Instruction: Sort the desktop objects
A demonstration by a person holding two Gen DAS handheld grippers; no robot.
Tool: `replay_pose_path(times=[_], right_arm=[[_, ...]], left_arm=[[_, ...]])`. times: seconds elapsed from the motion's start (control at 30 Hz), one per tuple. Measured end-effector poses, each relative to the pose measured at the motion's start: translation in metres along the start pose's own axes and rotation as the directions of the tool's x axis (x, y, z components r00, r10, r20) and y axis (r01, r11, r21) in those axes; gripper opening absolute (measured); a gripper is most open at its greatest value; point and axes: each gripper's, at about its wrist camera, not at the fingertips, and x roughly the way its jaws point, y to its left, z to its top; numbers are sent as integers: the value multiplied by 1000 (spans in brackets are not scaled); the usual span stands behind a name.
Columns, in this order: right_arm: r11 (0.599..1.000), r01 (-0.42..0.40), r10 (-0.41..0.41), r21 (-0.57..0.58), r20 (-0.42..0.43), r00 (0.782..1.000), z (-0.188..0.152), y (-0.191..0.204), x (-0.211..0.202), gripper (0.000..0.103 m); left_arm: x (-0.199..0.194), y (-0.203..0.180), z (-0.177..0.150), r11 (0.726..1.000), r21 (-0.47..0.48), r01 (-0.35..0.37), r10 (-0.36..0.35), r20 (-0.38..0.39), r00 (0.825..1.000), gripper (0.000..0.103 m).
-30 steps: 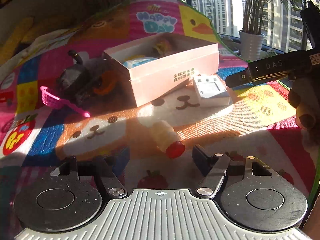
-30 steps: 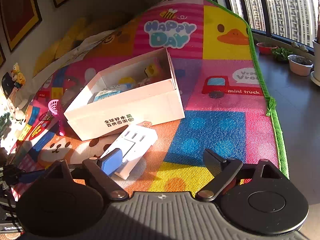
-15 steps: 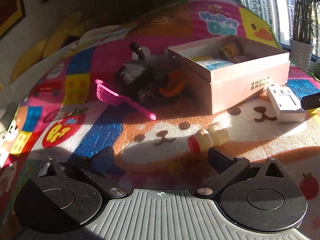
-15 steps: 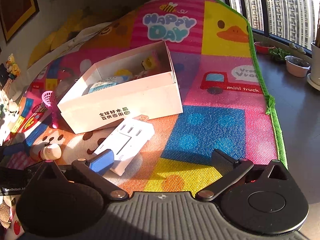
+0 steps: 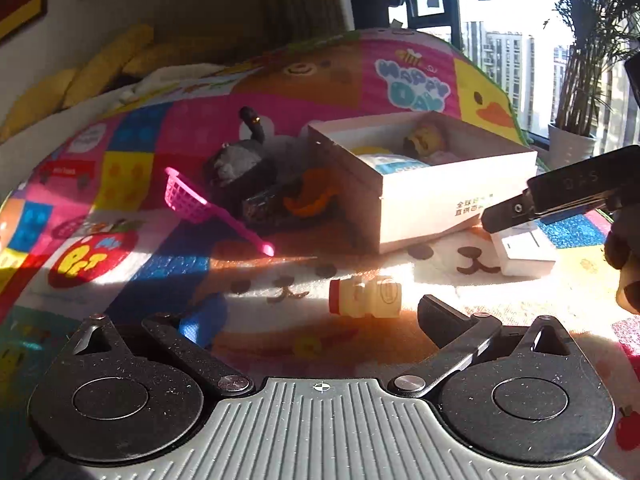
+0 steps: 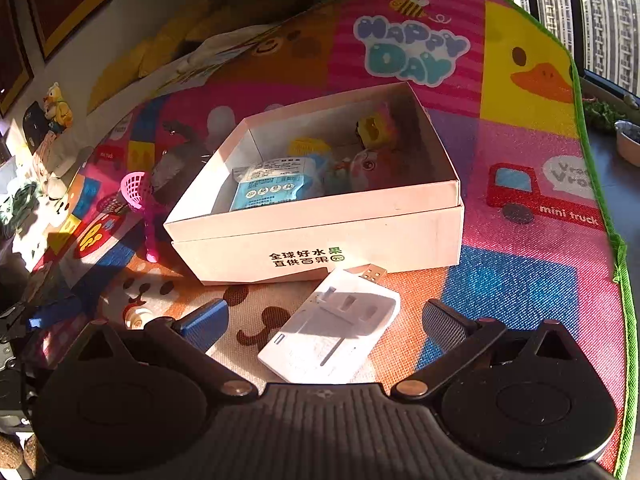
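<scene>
Both grippers low over the play mat (image 6: pixel 520 288), jaws spread wide, nothing held.

Left gripper (image 5: pixel 312 320): small bottle (image 5: pixel 366 296) lies on its side between the fingertips, bare mat either side. Right gripper (image 6: pixel 324 320): white adapter (image 6: pixel 332 332) lies flat between its fingers, just beside the open box (image 6: pixel 320 236) front wall. Pink scoop (image 5: pixel 208 204) is left of the box.

A bright cartoon-printed play mat (image 6: pixel 516 280) carries an open white cardboard box (image 6: pixel 360 240), a flat white plastic adapter (image 6: pixel 332 340), a pale small bottle (image 5: pixel 366 296), a pink plastic scoop (image 5: pixel 188 200) and a dark heap of objects (image 5: pixel 256 176).
</scene>
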Motion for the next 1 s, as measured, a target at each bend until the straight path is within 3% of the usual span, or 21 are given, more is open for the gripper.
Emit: replay_pose_path(times=[0.03, 0.2, 0.3, 0.4, 0.53, 0.67, 0.8, 1.0], right_arm=[[1000, 12, -12, 5, -4, 1000, 3, 0, 6, 100], [999, 27, -28, -41, -25, 999, 4, 4, 17, 63], [999, -2, 0, -40, -41, 999, -6, 2, 3, 58], [999, -14, 13, -40, -36, 999, -23, -1, -16, 58], [999, -22, 22, -47, -16, 1000, -44, -6, -41, 59], [1000, 21, -20, -23, 55, 998, -52, -16, -54, 83], [999, 52, -52, -6, 62, 997, -54, -24, -51, 84], [999, 39, -38, 0, 60, 997, -56, -24, -51, 92]], left_arm=[[-1, -2, 0, 1000, 8, 0, 0, 1, 1000, 103], [6, 3, -1, 1000, -30, -6, 5, -40, 999, 103], [9, 10, -1, 997, -74, 1, -5, -60, 998, 103], [11, 7, 1, 997, -73, -11, 6, -69, 998, 103], [13, -12, 6, 1000, 8, -2, 2, -46, 999, 103], [25, -29, 11, 998, 29, 49, -47, -86, 995, 103], [32, -30, 15, 999, 2, 52, -52, -80, 995, 103], [43, -17, 13, 995, -87, 50, -63, -159, 985, 103]])
